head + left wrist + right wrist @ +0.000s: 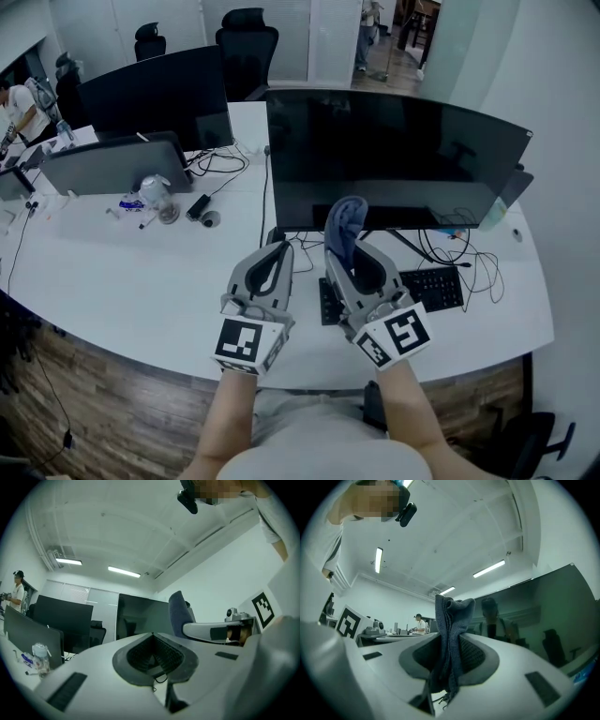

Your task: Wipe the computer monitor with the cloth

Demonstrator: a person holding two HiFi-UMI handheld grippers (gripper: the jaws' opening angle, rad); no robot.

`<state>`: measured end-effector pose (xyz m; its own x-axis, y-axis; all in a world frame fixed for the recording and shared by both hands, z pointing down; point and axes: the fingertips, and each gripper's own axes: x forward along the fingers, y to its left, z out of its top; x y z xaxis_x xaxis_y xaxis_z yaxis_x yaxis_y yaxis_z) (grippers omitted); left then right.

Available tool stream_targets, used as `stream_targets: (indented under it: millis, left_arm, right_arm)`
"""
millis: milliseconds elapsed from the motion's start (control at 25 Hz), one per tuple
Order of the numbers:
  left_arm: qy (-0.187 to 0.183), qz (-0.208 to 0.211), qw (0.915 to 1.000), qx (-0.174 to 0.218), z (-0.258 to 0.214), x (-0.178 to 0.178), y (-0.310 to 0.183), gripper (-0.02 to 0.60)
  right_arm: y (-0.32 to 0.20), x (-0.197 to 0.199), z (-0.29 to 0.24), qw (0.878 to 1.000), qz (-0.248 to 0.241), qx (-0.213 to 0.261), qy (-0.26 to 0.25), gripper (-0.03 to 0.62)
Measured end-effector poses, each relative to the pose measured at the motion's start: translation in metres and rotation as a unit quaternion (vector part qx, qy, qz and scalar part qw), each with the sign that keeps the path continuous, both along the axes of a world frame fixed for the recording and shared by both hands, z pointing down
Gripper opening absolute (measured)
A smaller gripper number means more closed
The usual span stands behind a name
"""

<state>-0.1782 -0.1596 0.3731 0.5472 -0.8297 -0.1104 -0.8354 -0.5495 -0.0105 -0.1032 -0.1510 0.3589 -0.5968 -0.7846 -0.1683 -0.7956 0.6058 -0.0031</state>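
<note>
A wide black curved monitor (394,155) stands on the white desk (122,281), its screen dark. My right gripper (345,251) is shut on a blue-grey cloth (344,225) that sticks up from its jaws, just in front of the screen's lower middle. In the right gripper view the cloth (450,639) hangs pinched between the jaws of my right gripper (447,660), with the monitor (543,616) to the right. My left gripper (277,255) is beside it on the left, shut with nothing in it. In the left gripper view my left gripper (152,646) has its jaws pressed together; the monitor (143,618) shows behind.
A black keyboard (431,286) and cables (469,258) lie under the monitor. A second black monitor (159,94) stands at the left, with a water bottle (155,192) and small items beside it. Office chairs (246,47) stand behind the desk. A person (23,108) sits far left.
</note>
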Motion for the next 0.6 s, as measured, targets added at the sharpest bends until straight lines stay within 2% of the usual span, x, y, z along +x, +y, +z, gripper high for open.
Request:
stream_targets:
  millis: [360, 480, 600]
  left_arm:
    - [-0.022, 0.01, 0.9997, -0.005, 0.0, 0.015, 0.003, 0.008]
    - [-0.016, 0.011, 0.9998, 0.01, 0.0, 0.018, 0.001, 0.008]
    - [-0.014, 0.011, 0.9998, 0.008, 0.0, 0.018, 0.0, 0.008]
  right_arm:
    - [0.001, -0.002, 0.017, 1.0, 0.003, -0.02, 0.012, 0.112]
    - [-0.001, -0.002, 0.019, 1.0, 0.005, -0.021, 0.017, 0.11]
    - [-0.002, -0.001, 0.02, 1.0, 0.006, -0.022, 0.022, 0.11]
